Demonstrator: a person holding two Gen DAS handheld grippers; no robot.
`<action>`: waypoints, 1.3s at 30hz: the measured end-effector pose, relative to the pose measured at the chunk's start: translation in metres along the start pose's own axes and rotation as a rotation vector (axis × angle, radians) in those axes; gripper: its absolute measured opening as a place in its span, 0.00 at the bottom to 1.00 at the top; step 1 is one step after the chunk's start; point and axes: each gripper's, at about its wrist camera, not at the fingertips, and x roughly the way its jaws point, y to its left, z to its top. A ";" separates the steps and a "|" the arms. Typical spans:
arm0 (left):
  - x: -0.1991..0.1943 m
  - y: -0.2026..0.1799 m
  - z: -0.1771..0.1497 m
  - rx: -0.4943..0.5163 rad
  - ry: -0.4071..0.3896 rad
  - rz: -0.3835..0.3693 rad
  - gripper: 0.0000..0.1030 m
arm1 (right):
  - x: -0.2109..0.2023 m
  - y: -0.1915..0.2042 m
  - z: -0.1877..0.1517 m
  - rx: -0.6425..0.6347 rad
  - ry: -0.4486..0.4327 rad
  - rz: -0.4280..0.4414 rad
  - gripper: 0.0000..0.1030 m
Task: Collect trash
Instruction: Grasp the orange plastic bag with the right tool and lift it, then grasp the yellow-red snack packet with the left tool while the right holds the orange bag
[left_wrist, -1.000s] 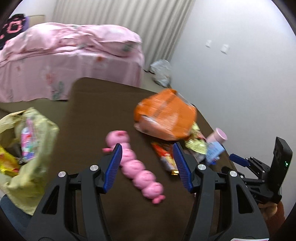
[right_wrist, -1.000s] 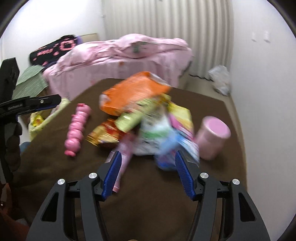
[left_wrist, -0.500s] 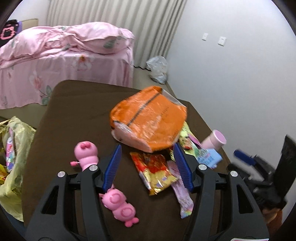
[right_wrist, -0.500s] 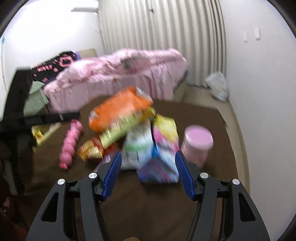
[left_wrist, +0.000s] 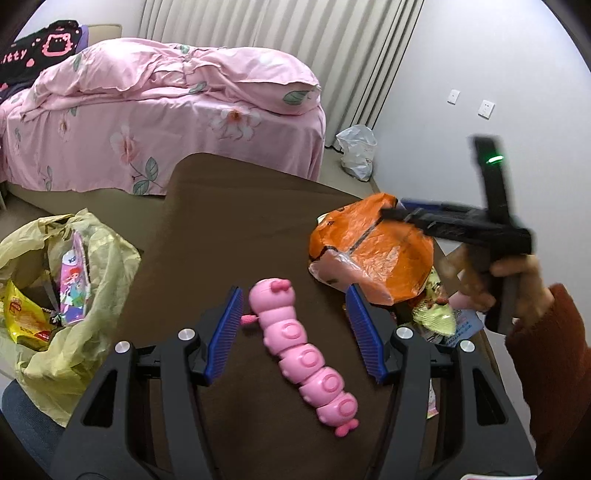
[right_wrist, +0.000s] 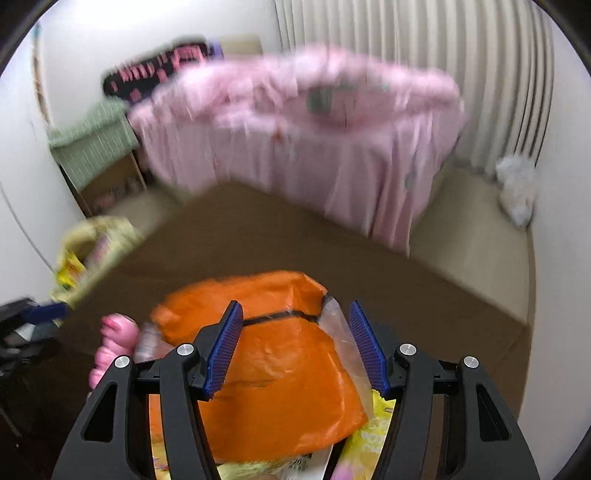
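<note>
A large orange snack bag (left_wrist: 373, 251) lies on the brown table (left_wrist: 229, 206), on top of several smaller wrappers (left_wrist: 436, 314). My right gripper (right_wrist: 295, 343) is open and hovers just above the orange bag (right_wrist: 280, 373), jaws to either side of it. It also shows in the left wrist view (left_wrist: 402, 208) over the bag's far edge. My left gripper (left_wrist: 293, 328) is open and empty, straddling a pink caterpillar toy (left_wrist: 299, 350). A yellow trash bag (left_wrist: 62, 295) with wrappers inside hangs open at the table's left.
A bed with pink bedding (left_wrist: 155, 110) stands beyond the table. A white plastic bag (left_wrist: 356, 151) lies on the floor by the curtain. A green-covered cabinet (right_wrist: 92, 144) stands at the left wall. The toy's head shows left of the orange bag (right_wrist: 114, 339).
My right gripper has moved forward and up over the orange bag; its view is blurred. My left gripper has swung left, so the toy lies between its jaws and the trash bag shows.
</note>
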 end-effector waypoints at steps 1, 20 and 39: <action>-0.003 0.003 0.000 -0.002 -0.004 0.000 0.54 | 0.007 0.002 -0.004 0.000 0.031 -0.018 0.54; -0.012 0.002 -0.019 0.002 0.017 -0.095 0.55 | -0.149 0.042 -0.109 0.059 -0.265 -0.183 0.20; 0.026 -0.115 -0.043 0.322 0.169 -0.237 0.56 | -0.232 -0.010 -0.226 0.351 -0.365 -0.314 0.20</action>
